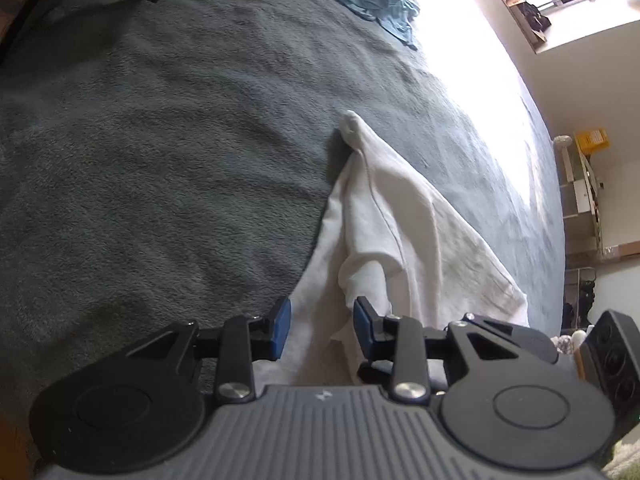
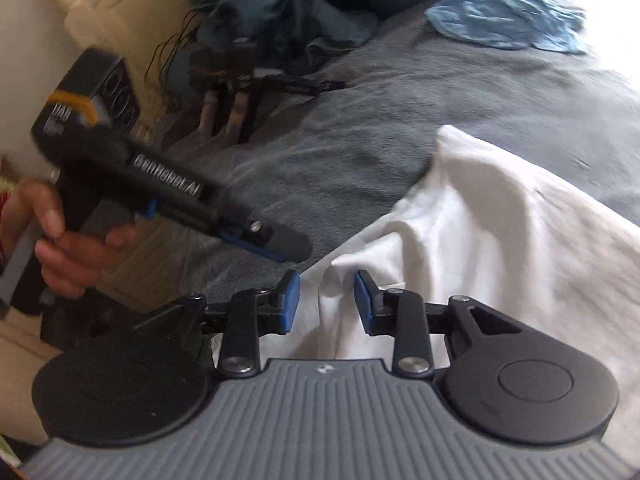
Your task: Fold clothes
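White cloth, a crumpled garment, is spread on a grey fleece blanket over a bed. In the left wrist view its long axis is seen running from the near edge, under the tool, up & away to a bunched tip at mid-frame. The left gripper is held just above the garment's near end, jaws parted, blue pads apart w/ a raised fold of cloth seen btwn them; no pad is seen pressing on it. The right gripper is likewise held over the near hem, jaws spread, a small peak of fabric lying in the gap, not pinched. From the right wrist view the left tool is seen at left, gripped by a hand, pointed down toward the same edge; the right one is judged nearer to the cloth.

A second, blue garment lies well apart at the far side. Dark clutter near the headboard is too blurred to be named. The garment's near hem is hidden under both tools; its right part is cut off by the frame; the sunlit patch is blown out.
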Tool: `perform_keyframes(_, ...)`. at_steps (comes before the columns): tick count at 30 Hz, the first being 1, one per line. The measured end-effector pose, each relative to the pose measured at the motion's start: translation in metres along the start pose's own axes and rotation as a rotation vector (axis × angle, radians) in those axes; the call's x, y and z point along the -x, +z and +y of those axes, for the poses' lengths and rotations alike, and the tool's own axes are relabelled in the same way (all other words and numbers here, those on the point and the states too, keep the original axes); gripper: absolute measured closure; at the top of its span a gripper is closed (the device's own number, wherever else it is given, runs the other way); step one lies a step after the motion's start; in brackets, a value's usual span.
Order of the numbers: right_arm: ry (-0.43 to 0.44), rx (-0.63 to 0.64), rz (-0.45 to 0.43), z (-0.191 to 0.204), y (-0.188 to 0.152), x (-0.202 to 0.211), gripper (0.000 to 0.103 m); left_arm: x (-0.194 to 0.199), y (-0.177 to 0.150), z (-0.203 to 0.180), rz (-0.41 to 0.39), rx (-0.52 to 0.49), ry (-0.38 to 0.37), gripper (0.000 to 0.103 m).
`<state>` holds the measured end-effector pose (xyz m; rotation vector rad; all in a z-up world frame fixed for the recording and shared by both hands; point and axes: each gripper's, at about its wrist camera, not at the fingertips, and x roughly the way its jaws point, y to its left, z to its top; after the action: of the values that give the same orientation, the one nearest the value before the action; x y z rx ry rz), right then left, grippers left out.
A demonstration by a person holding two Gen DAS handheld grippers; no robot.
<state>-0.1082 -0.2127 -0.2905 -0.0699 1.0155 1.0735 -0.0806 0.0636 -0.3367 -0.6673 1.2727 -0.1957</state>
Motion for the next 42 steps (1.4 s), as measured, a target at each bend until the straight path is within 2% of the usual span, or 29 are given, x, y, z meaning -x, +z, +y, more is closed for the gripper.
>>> perform_keyframes(2,-0.004,0.089,0.038,0.015,0.000,-0.015,0.062,-0.002,0.004,0.001,0.002,-0.012,-0.002,0.067)
perform_keyframes(5,0.002,0.190,0.076,0.031,-0.003,-0.029,0.059,-0.007,0.008,-0.007,0.016,-0.071,-0.022,0.066)
perform_keyframes(7,0.013,0.177,0.083,0.032,-0.002,-0.025,0.057,-0.013,0.007,-0.018,0.035,-0.143,-0.020,0.065)
perform_keyframes(10,0.033,0.088,0.082,0.023,-0.001,-0.010,0.054,-0.026,0.002,-0.035,0.074,-0.259,0.010,0.066)
perform_keyframes(13,0.002,0.042,0.085,0.012,-0.001,0.009,0.054,-0.038,-0.003,-0.043,0.103,-0.316,0.034,0.083)
perform_keyframes(14,-0.025,0.020,0.065,0.005,0.001,0.018,0.054,-0.040,-0.005,-0.043,0.109,-0.314,0.031,0.096)
perform_keyframes(15,-0.045,-0.017,0.040,-0.004,0.003,0.026,0.054,-0.040,-0.007,-0.041,0.115,-0.297,0.016,0.099)
perform_keyframes(19,-0.087,-0.153,-0.063,-0.036,0.017,0.041,0.057,-0.035,-0.011,-0.014,0.144,-0.096,-0.137,0.101)
perform_keyframes(21,-0.084,-0.181,-0.110,-0.045,0.025,0.037,0.068,-0.037,-0.012,0.003,0.151,-0.004,-0.167,0.101)
perform_keyframes(25,-0.048,-0.186,-0.116,-0.053,0.034,0.006,0.079,-0.048,-0.012,0.035,0.165,0.107,-0.179,0.101)
perform_keyframes(28,-0.050,-0.148,-0.074,-0.060,0.037,-0.024,0.083,-0.052,-0.014,0.039,0.172,0.072,-0.152,0.101)
perform_keyframes(31,-0.158,-0.115,-0.026,-0.070,0.031,-0.045,0.090,-0.056,-0.019,0.034,0.186,0.002,-0.109,0.101)
perform_keyframes(33,-0.188,-0.150,-0.021,-0.082,0.029,-0.052,0.100,-0.057,-0.020,0.030,0.187,-0.040,-0.085,0.101)
perform_keyframes(34,-0.188,-0.184,-0.029,-0.089,0.029,-0.051,0.100,-0.057,-0.021,0.027,0.188,-0.062,-0.074,0.101)
perform_keyframes(37,-0.173,-0.227,-0.057,-0.092,0.031,-0.036,0.095,-0.056,-0.022,0.020,0.189,-0.110,-0.046,0.100)
perform_keyframes(41,-0.043,-0.274,-0.066,-0.089,0.026,-0.021,0.094,-0.055,-0.023,0.015,0.190,-0.146,-0.020,0.097)
perform_keyframes(42,-0.042,-0.269,-0.045,-0.087,0.023,-0.027,0.094,-0.056,-0.023,0.014,0.190,-0.150,-0.014,0.097)
